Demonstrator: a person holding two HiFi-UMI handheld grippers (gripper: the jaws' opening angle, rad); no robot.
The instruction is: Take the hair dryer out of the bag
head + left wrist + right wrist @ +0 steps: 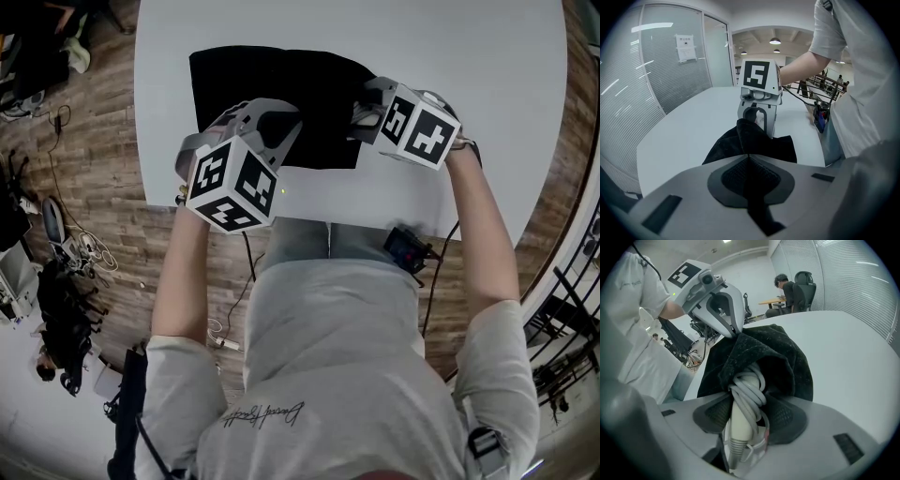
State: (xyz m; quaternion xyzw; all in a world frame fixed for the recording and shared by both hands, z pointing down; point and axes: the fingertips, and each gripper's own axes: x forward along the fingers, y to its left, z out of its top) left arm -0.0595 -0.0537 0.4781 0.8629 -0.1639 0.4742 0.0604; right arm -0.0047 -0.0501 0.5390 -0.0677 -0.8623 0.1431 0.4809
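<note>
Currently, the bag lies on the table with its mouth edge facing the person. The left gripper is closed flat on a fold of black fabric at the bag's near left edge and holds it raised. The hair dryer is mostly inside the bag. Only its pale handle, wound with grey cord, projects from the bag's mouth. The right gripper stands at the bag's near right corner, its jaws wide around that handle, and the pads appear to bear on the cord windings. The handle's long axis runs out of the bag along the right jaws' own line. Extraction therefore calls for a straight pull away from the bag while the left gripper restrains the fabric.
</note>
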